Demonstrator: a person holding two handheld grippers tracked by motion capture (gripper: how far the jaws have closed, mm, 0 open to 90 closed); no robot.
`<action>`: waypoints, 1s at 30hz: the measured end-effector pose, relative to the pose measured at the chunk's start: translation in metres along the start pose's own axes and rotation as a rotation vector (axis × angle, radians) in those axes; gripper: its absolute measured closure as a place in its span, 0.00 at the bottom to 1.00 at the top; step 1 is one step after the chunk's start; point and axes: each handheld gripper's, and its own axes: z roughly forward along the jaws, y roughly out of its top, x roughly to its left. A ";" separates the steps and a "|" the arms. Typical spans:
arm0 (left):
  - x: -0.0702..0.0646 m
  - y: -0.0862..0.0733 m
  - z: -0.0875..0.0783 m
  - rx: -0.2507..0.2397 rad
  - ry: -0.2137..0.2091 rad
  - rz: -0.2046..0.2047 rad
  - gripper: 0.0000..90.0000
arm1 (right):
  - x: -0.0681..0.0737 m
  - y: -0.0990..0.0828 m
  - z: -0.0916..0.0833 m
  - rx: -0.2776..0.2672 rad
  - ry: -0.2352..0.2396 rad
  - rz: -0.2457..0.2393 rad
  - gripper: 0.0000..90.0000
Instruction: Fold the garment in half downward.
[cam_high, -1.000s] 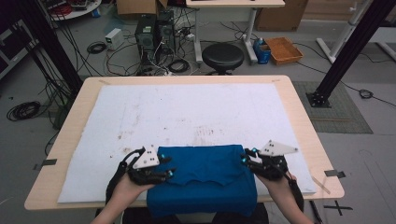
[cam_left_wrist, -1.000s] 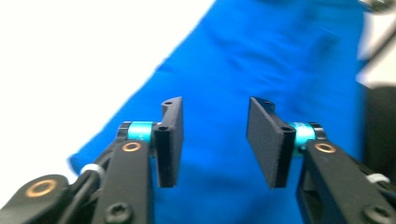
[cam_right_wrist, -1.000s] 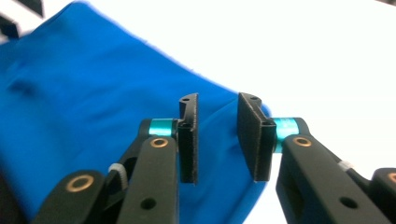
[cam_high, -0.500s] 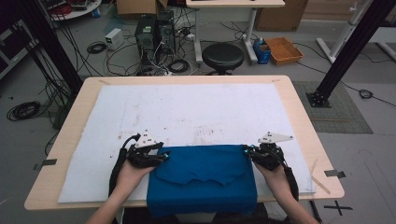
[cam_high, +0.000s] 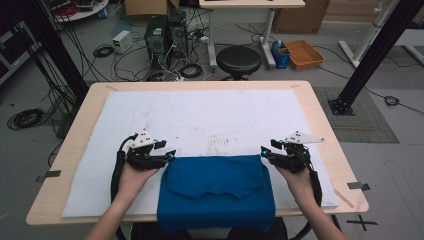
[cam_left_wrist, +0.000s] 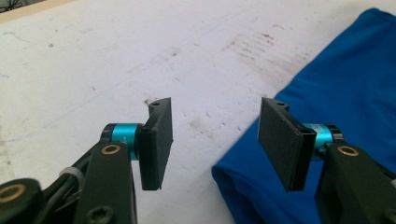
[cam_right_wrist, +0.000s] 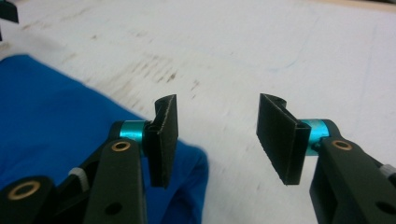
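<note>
The folded blue cloth (cam_high: 216, 192) lies at the bottom middle of the high view, on the white mat (cam_high: 200, 115). Its near edge hangs over the table (cam_high: 320, 120) edge. The left gripper (cam_high: 169, 148) sits just beside its upper left corner. The right gripper (cam_high: 266, 151) sits just beside its upper right corner. Both have just been opening, and now the 2 pairs of jaws stand spread with nothing between them.

A blue cloth (cam_high: 216, 192), folded with its top flap doubled over, lies flat at the table's near edge.
</note>
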 end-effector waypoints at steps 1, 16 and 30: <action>0.002 0.001 0.000 -0.002 0.004 -0.004 0.49 | -0.002 0.002 0.000 -0.006 -0.007 0.010 0.51; 0.006 -0.007 -0.001 -0.023 -0.004 -0.020 0.43 | -0.020 -0.004 -0.001 -0.027 -0.021 0.047 0.47; 0.003 -0.013 0.000 -0.003 -0.035 -0.044 0.44 | -0.015 -0.007 0.001 -0.013 0.015 0.045 0.47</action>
